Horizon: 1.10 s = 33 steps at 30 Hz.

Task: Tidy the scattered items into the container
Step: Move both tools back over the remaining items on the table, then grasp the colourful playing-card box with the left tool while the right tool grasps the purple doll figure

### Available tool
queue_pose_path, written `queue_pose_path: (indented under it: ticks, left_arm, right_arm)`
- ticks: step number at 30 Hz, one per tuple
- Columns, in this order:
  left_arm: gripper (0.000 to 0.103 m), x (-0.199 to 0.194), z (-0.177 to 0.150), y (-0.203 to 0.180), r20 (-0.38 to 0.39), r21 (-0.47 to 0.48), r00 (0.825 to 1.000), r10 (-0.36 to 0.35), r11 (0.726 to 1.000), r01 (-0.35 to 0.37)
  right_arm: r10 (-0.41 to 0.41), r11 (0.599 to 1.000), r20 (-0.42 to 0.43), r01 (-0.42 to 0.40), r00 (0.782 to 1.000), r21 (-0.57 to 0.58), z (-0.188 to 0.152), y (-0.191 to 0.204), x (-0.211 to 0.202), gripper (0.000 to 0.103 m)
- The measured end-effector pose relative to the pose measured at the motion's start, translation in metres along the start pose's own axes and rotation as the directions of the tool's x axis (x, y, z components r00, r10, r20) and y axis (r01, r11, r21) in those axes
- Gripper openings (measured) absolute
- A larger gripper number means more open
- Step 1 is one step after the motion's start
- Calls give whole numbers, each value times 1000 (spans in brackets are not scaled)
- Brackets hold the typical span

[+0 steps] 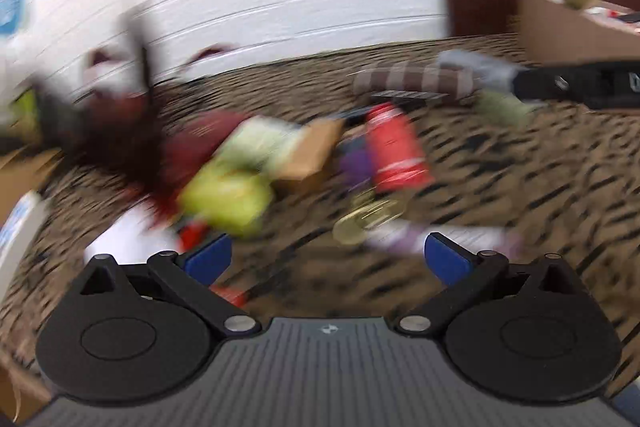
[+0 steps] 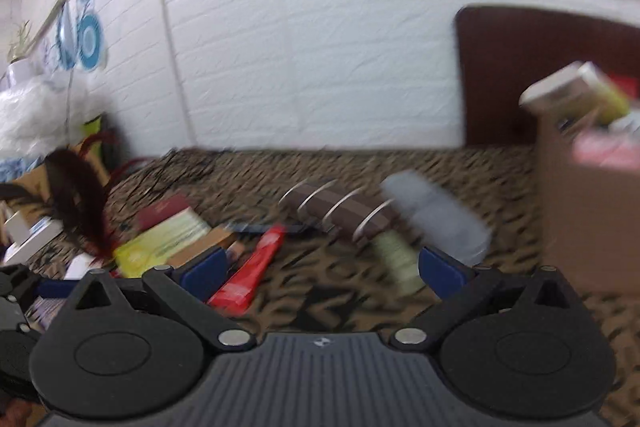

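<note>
Scattered items lie on a brown patterned cloth [image 1: 540, 179]: a red tube [image 1: 394, 147], a yellow-green packet [image 1: 228, 199], a small brown box [image 1: 312, 151], gold coins [image 1: 364, 217] and a striped brown roll [image 1: 412, 81]. My left gripper [image 1: 326, 261] is open just short of the pile, with nothing between its blue pads. My right gripper [image 2: 322, 269] is also open and empty, low over the cloth near the red tube [image 2: 250, 275], the striped roll [image 2: 344, 213] and a grey object [image 2: 436, 215]. The cardboard box container [image 2: 588, 223] stands at the right with items in it. Both views are blurred.
A white brick wall [image 2: 320, 47] runs behind the surface. A dark red board [image 2: 520, 75] stands behind the box. Dark red feathers [image 2: 76, 199] and white boxes [image 2: 28, 235] lie at the left. The other gripper [image 1: 580, 85] shows at the right of the left wrist view.
</note>
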<state>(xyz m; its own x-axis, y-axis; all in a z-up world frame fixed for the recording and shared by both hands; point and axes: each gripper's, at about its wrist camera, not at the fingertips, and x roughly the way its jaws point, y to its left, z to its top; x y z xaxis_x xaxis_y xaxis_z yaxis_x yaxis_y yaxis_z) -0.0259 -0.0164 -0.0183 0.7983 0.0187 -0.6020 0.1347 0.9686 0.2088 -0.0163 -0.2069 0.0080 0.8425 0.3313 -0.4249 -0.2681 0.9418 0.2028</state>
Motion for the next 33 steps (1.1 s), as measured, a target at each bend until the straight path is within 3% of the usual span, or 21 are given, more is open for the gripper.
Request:
queue_pose_path:
  ticks: [4, 7, 13, 16, 19, 24, 29, 32, 33]
  left_arm:
    - [103, -8, -16, 33, 17, -36, 993, 115, 993, -114]
    - [103, -3, -25, 55, 11, -62, 988, 152, 987, -152]
    - [103, -2, -30, 67, -4, -48, 995, 98, 994, -98]
    - [103, -4, -34, 52, 19, 37, 998, 59, 998, -60]
    - [103, 3, -43, 38, 17, 121, 995, 96, 988, -97]
    - [103, -1, -42, 53, 40, 37, 994, 103, 994, -105]
    - [103, 9, -44, 66, -18, -6, 996, 83, 996, -83]
    - [103, 13, -43, 63, 3, 34, 996, 85, 996, -85]
    - [97, 13, -44, 59, 20, 69, 997, 78, 994, -79]
  right_arm:
    - [35, 998, -60, -38, 998, -50, -11, 28, 12, 103]
    - [63, 993, -98, -72, 993, -90, -21, 47, 18, 103]
    - [47, 976, -150, -77, 988, -205, -35, 73, 21, 103]
    - [33, 973, -157, -67, 987, -220, -36, 76, 22, 103]
    - [42, 978, -175, -76, 984, -193, -35, 74, 24, 103]
    - [52, 979, -195, -88, 979, -182, -37, 73, 25, 103]
    - [48, 978, -202, -87, 978, -188, -37, 76, 29, 103]
    - [43, 976, -214, -87, 976, -200, -37, 74, 32, 103]
    - [36, 974, -221, -84, 975, -211, -37, 73, 33, 103]
